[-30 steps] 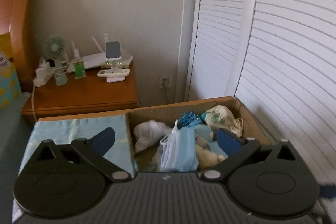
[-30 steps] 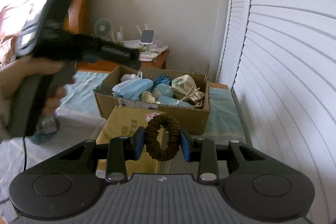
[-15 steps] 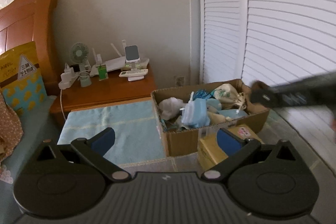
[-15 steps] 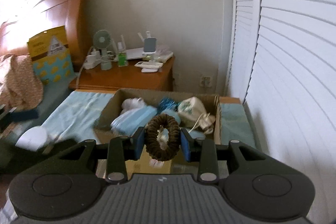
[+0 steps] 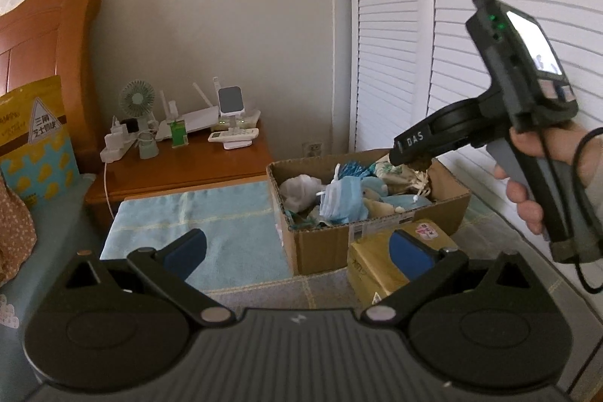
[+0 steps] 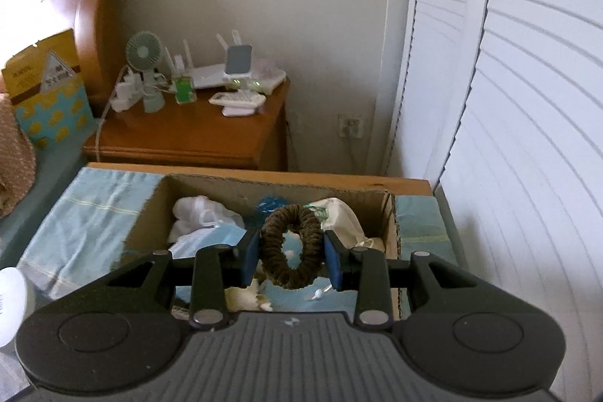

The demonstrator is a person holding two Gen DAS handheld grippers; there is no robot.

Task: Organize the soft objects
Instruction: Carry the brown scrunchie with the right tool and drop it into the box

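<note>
I am holding the scrunchie (image 6: pixel 292 245) pinched upright in my right tongs (image 6: pixel 292 260) directly above the open box (image 6: pixel 390 225), while my left tongs (image 5: pixel 297 249) are hanging spread and empty, nearer me.

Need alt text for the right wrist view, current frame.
The right gripper holds a dark brown scrunchie upright between its blue pads, above an open cardboard box of soft items, including a white cloth and a cream pouch. Behind stand a wooden nightstand with a small fan, and white louvered doors to the right.
</note>
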